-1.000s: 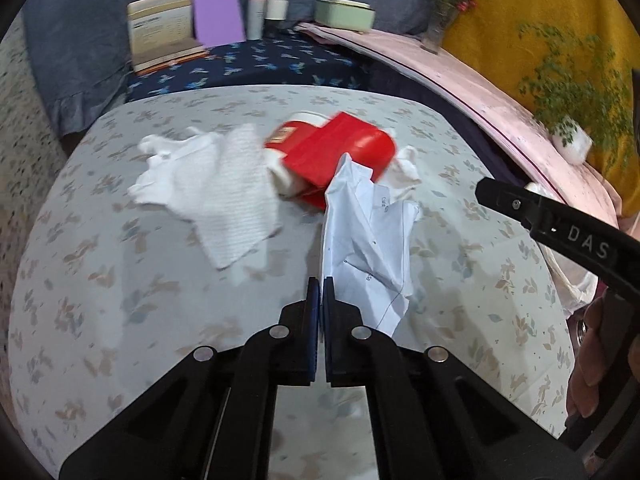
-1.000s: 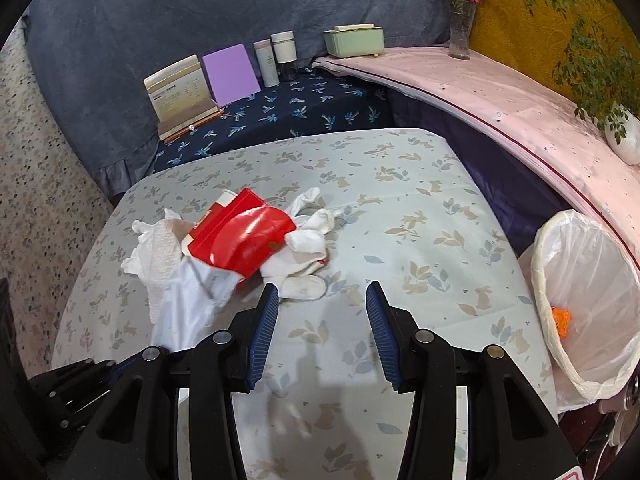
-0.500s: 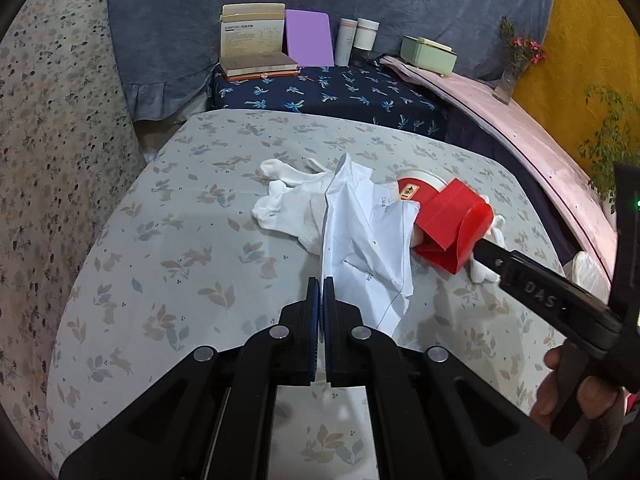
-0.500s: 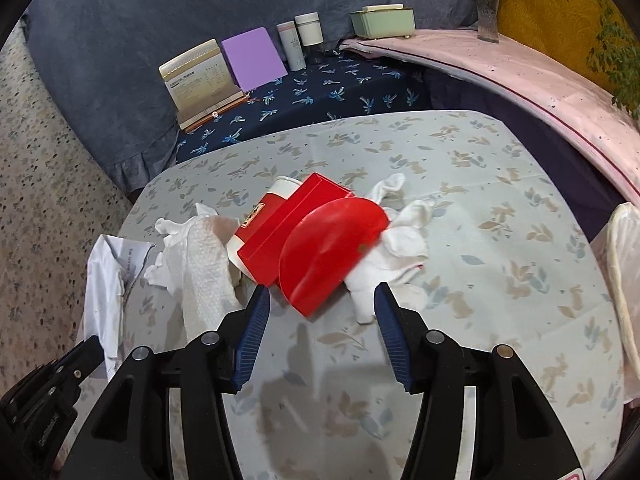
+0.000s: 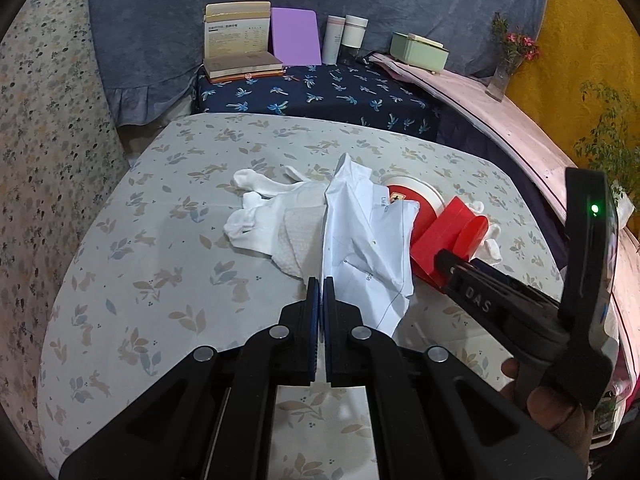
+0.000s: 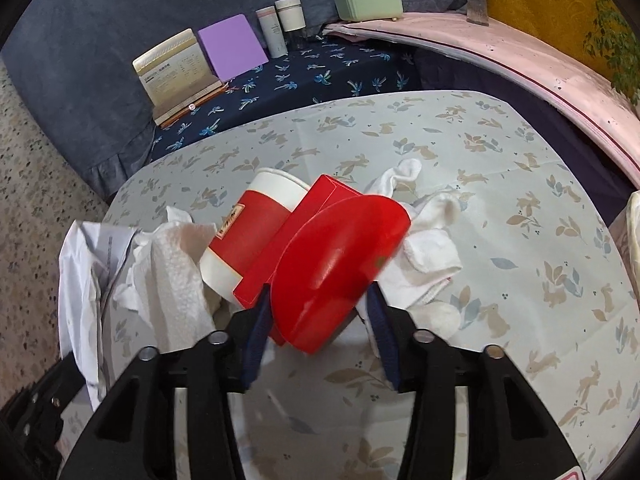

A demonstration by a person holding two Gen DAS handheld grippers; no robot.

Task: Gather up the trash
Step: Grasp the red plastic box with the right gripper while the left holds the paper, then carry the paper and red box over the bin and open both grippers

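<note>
My left tongs clenched on a white paper, pinching its near edge; the sheet stands up crumpled over the table. My right tongs closing around a red box, its curved end sits between the blue pads; left pad looks touching the box, right pad just beside it, can't tell if it presses. From the left view the right tongs come in at the table's right side, fingertips at the box, my hand on the handle.

Trash pile sits mid table: red-and-white cup on its side touching the box on its left, paper towel left of the cup, white socks right of the box, touching it.

Beyond the table's far edge, a navy cloth carries an open book, a purple board, two tubes and a green case.
</note>
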